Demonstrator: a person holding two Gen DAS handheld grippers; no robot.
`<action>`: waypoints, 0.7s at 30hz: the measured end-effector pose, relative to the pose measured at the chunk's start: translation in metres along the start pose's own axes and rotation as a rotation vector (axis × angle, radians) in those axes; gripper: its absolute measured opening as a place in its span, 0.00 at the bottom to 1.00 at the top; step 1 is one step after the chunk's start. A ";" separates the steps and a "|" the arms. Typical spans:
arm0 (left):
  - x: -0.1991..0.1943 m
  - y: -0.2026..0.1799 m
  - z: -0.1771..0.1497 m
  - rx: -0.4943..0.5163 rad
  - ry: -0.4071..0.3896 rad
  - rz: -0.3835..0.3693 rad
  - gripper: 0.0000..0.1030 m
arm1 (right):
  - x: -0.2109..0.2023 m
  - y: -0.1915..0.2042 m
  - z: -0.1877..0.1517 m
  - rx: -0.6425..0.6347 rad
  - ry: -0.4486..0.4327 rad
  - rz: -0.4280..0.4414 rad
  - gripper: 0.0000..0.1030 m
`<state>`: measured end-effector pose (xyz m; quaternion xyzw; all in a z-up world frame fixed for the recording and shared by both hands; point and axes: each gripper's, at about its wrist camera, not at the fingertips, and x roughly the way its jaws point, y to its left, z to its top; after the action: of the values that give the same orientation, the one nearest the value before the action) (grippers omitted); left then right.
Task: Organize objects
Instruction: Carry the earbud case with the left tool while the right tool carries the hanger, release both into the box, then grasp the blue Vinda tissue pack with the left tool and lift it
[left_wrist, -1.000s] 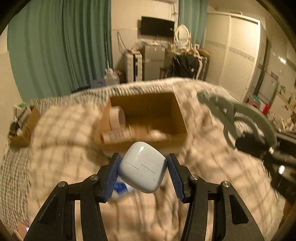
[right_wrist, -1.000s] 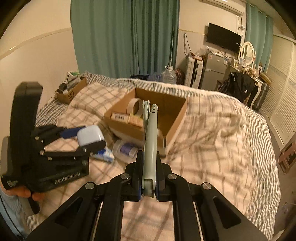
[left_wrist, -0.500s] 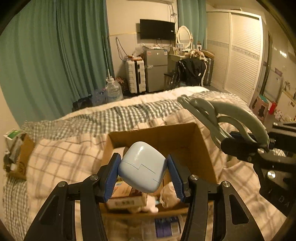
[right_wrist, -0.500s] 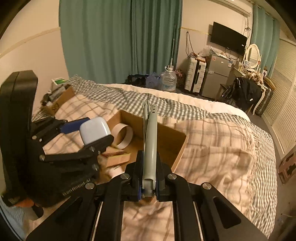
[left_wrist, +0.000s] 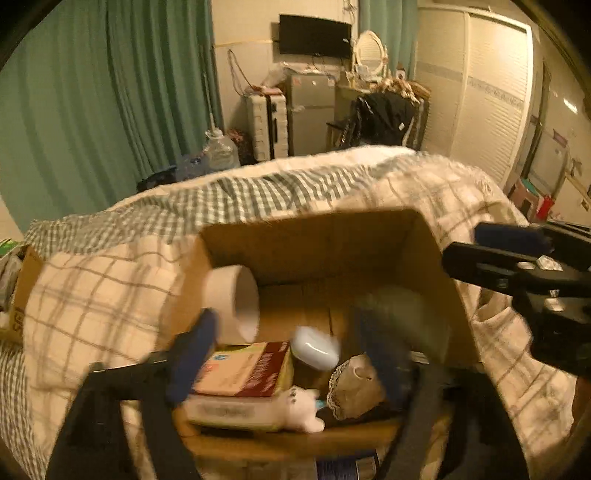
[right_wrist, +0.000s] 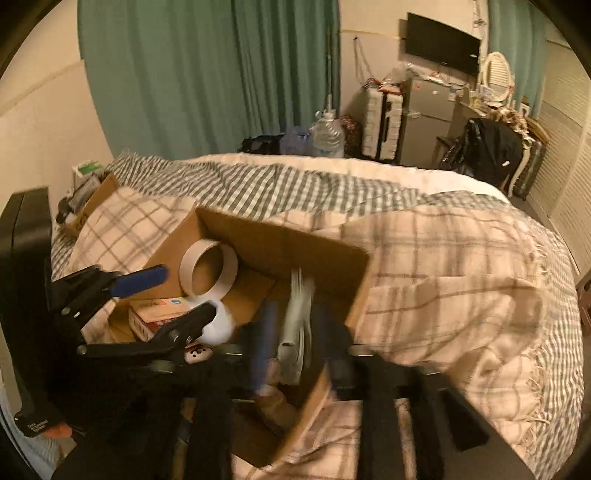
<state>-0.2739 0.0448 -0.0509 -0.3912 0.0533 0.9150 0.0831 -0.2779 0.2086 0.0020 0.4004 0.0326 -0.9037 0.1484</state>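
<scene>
Both grippers hang over the cardboard box (left_wrist: 436, 251); left gripper (left_wrist: 291, 354) spread wide, pale-blue case (left_wrist: 316, 347) loose between; right gripper (right_wrist: 295, 332) wide, grey tool (right_wrist: 295, 325) between, grip unclear.

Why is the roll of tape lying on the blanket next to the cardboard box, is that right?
Not quite. The roll of tape is inside the cardboard box, leaning on its edge against the box's left wall, not out on the checked blanket. The right wrist view shows it most clearly.
</scene>
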 end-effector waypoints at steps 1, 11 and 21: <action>-0.008 0.002 0.001 -0.003 -0.013 0.006 0.86 | -0.011 -0.001 0.001 0.007 -0.017 0.002 0.51; -0.114 0.005 -0.015 0.037 -0.101 0.101 1.00 | -0.127 0.026 -0.023 -0.075 -0.096 -0.099 0.70; -0.116 0.017 -0.112 -0.021 -0.032 0.145 1.00 | -0.128 0.059 -0.106 -0.078 -0.032 -0.099 0.84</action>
<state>-0.1191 -0.0024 -0.0439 -0.3724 0.0706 0.9253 0.0131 -0.1041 0.2022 0.0277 0.3777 0.0850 -0.9142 0.1195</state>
